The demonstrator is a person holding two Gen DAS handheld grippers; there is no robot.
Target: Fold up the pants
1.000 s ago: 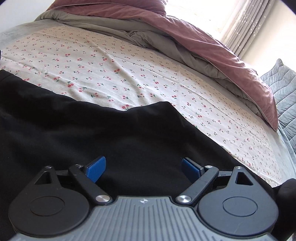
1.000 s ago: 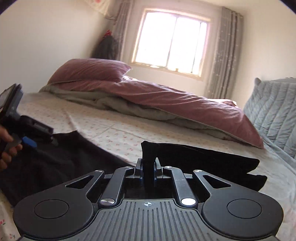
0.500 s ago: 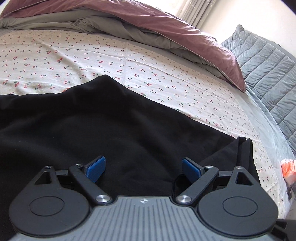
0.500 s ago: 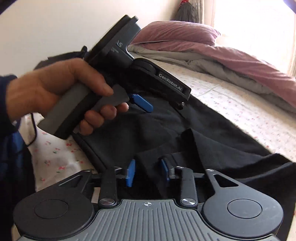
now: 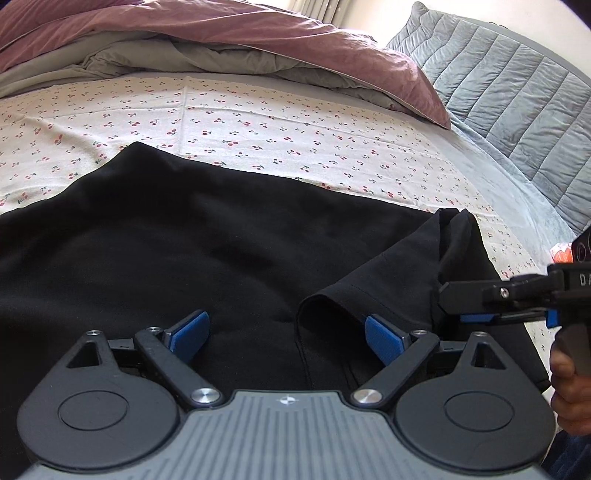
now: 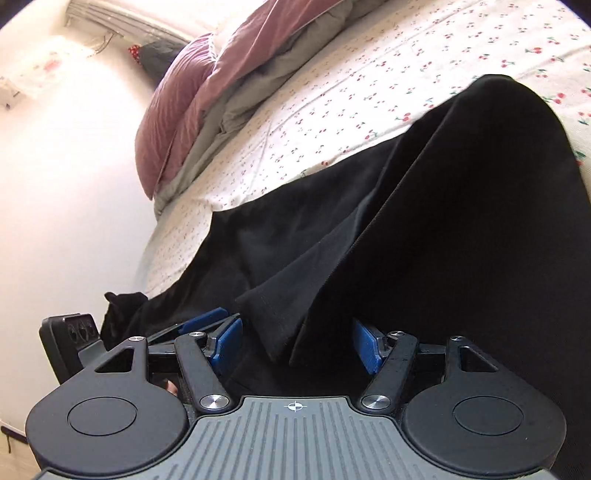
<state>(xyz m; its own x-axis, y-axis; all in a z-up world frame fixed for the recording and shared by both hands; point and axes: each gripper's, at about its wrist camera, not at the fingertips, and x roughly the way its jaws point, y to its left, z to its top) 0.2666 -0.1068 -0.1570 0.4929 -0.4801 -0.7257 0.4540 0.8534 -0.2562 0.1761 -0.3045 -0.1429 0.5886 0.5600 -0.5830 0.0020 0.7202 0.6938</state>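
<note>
Cherry-print sheet [image 5: 295, 122] on bed; mauve duvet [image 5: 221, 33] far, grey quilt [image 5: 517, 110] right. Black pants [image 5: 184, 240] spread near. My left gripper [image 5: 286, 334] and right gripper [image 6: 295, 345] both spread apart, over fabric. No legible writing.

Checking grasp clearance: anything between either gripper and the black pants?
Nothing visible. The left gripper and right gripper both stand open directly over the black pants, with a folded hem lying between the right's pads.
</note>
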